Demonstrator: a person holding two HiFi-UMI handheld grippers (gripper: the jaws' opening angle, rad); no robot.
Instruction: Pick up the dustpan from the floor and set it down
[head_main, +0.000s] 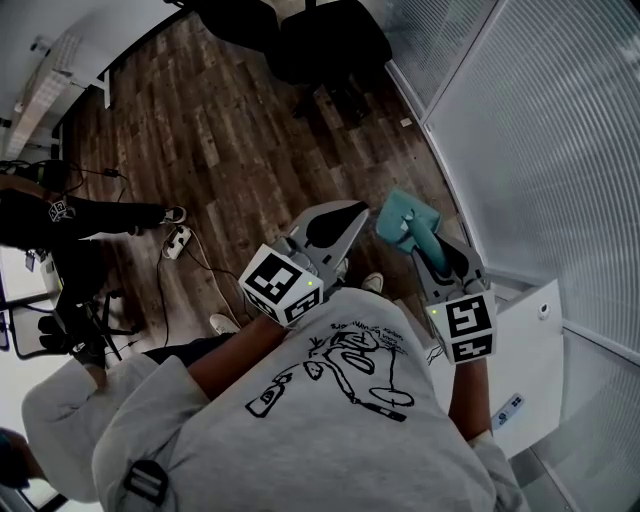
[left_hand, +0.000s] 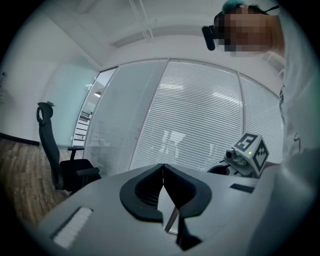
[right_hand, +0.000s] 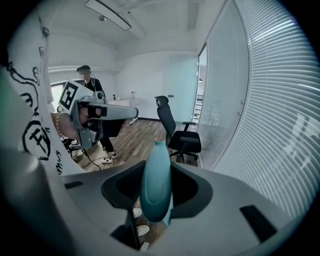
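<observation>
1. The dustpan (head_main: 403, 222) is a small, one-piece pan of teal plastic with a smooth, matte surface.
2. State: it is held clear of the wooden floor (head_main: 230, 150). The right gripper (head_main: 428, 250) clamps it by the handle, with one jaw on each side.
3. Pose, head view: the pan end projects beyond the jaw tips, up and to the left of the right gripper. The handle runs back between the jaws.
4. Pose, right gripper view: the handle (right_hand: 156, 180) stands centred in the jaw opening. It is rounded, widest at the near end and narrows toward the far tip.
5. Location: it hangs in front of the person's chest, near the slatted glass wall (head_main: 560, 150).
</observation>
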